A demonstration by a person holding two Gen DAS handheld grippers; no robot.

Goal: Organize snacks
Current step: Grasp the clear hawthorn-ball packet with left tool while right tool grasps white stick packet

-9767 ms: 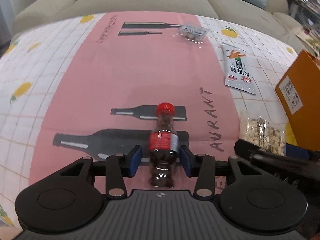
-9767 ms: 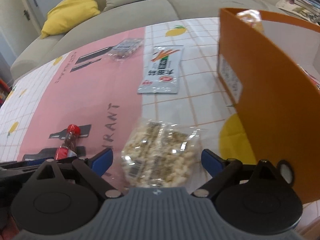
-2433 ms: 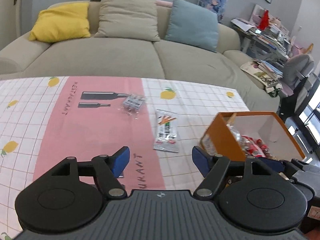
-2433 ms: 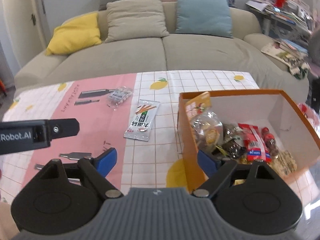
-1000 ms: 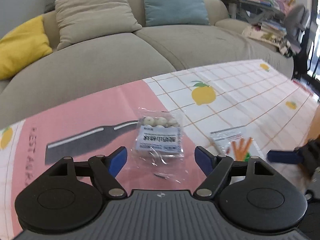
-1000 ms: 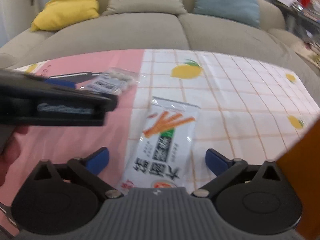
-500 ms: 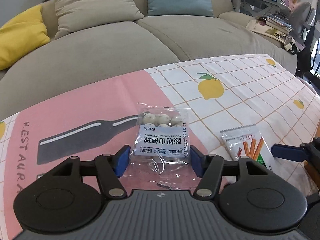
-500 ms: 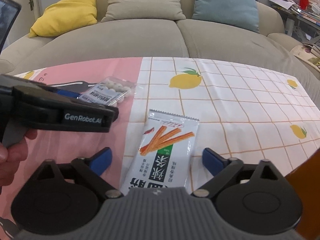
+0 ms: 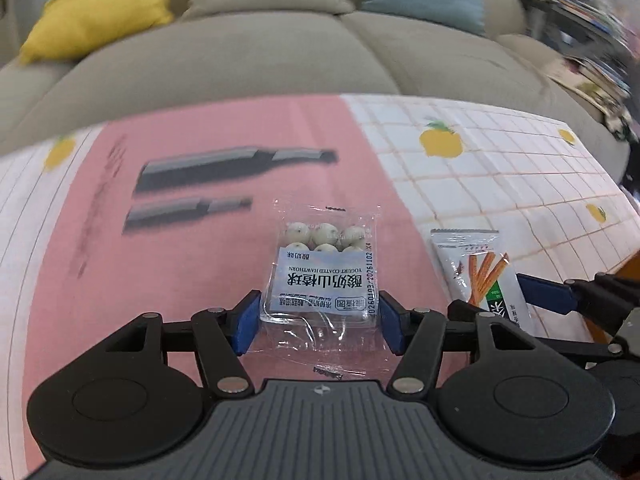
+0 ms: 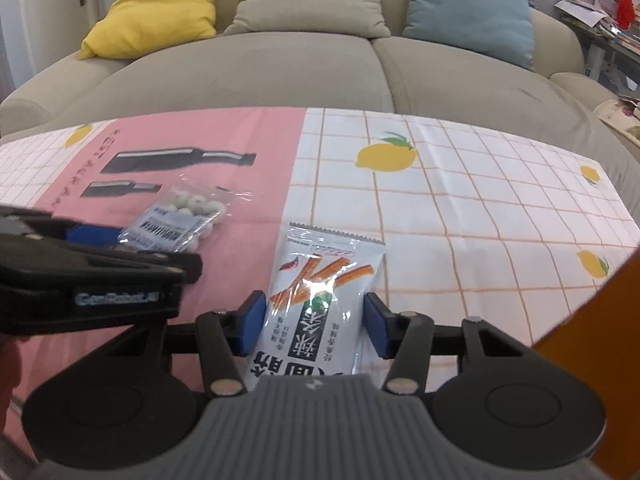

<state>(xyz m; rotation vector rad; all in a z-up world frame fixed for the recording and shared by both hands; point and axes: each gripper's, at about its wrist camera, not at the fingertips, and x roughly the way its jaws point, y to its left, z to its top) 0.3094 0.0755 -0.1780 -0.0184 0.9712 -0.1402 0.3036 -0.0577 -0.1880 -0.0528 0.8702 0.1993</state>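
A clear packet of white yogurt hawthorn balls (image 9: 324, 276) lies on the pink part of the tablecloth. My left gripper (image 9: 318, 320) is shut on it, its blue pads against the packet's two side edges. The packet (image 10: 176, 220) also shows in the right wrist view, behind the left gripper's body (image 10: 92, 280). A white stick-snack packet (image 10: 316, 280) lies on the cloth to its right. My right gripper (image 10: 314, 322) has its jaws closing on this packet, and the pads touch both long edges. In the left wrist view the stick-snack packet (image 9: 480, 272) has a blue right gripper finger (image 9: 544, 298) beside it.
An orange box (image 10: 600, 320) stands at the right edge of the table. The tablecloth (image 10: 480, 200) is white-checked with lemons and a pink panel. A grey sofa (image 10: 320, 68) with yellow, beige and blue cushions runs behind the table. A hand (image 10: 8, 360) shows at far left.
Both grippers' jaws went from wide apart to narrow, each against the sides of its packet. The left view has rolled and shifted, so the hawthorn packet now sits square between the pads.
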